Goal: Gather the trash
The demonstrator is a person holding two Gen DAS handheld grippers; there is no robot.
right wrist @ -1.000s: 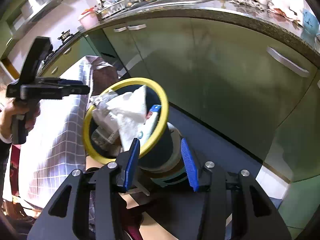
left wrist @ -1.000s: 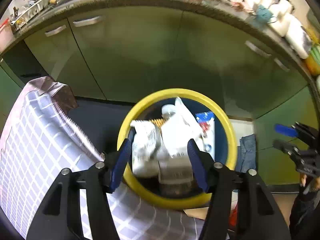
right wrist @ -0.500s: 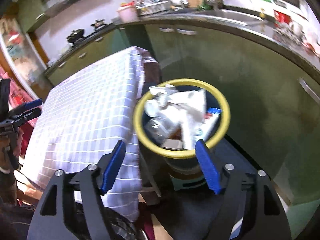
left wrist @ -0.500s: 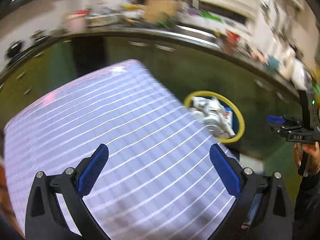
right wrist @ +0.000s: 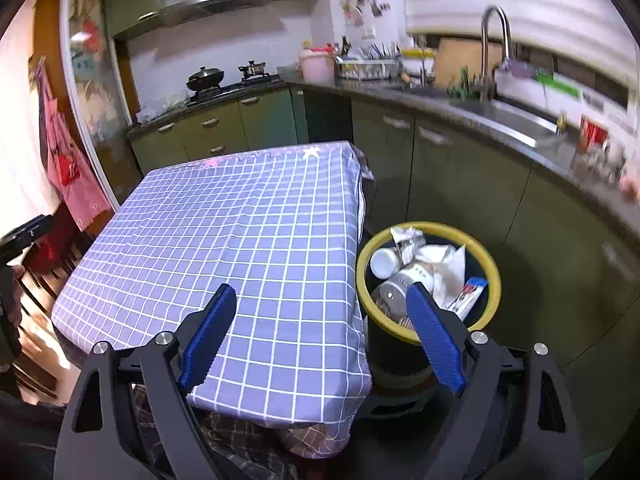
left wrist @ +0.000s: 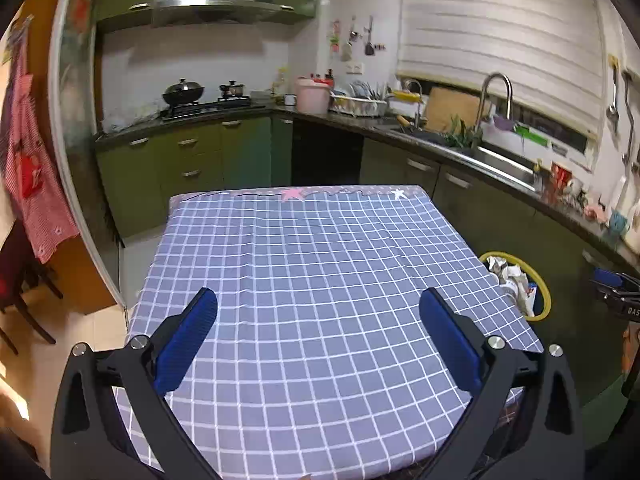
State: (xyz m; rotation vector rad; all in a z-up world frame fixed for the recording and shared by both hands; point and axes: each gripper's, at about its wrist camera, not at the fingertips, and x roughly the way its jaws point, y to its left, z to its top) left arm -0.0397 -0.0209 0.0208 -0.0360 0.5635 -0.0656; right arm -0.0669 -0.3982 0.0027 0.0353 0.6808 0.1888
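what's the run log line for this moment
left gripper: jaws wide, empty | right gripper: jaws opening, empty | bin: trash inside, beside table | tablecloth: bare
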